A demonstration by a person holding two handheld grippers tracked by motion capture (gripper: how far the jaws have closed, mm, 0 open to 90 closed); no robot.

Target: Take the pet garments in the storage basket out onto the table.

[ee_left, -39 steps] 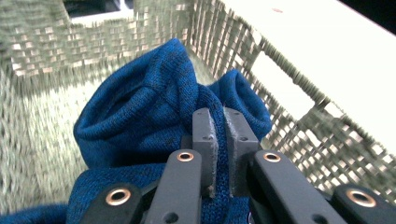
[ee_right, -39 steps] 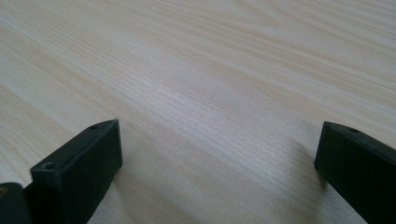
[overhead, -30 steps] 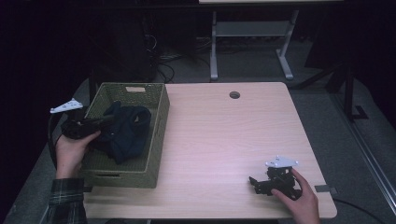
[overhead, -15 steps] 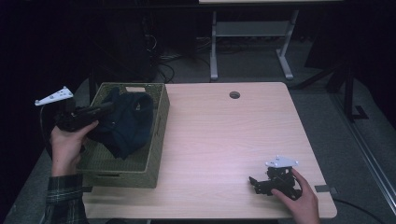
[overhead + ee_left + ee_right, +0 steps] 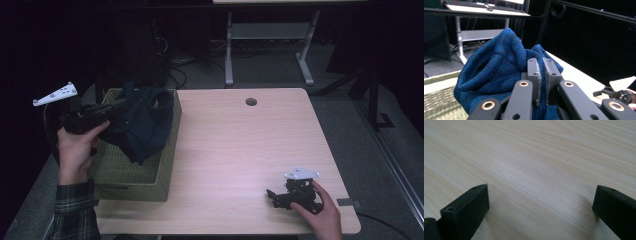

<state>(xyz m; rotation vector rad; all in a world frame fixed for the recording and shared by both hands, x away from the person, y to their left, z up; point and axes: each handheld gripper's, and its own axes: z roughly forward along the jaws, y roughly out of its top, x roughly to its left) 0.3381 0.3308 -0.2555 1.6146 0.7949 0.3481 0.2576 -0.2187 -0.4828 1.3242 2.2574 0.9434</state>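
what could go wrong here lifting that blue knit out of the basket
The left tool pinches just a small fold of the blue knit garment, so it may slip free. Its lower part hangs inside the woven basket and might snag the rim or drag the basket. The right tool rests open, far away, no help.

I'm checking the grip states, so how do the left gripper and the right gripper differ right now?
The left gripper is shut on the blue knit garment, raised above the green basket; the right gripper is open, holding nothing. The left is in the air; the right rests low on the table. Both are hand-held.
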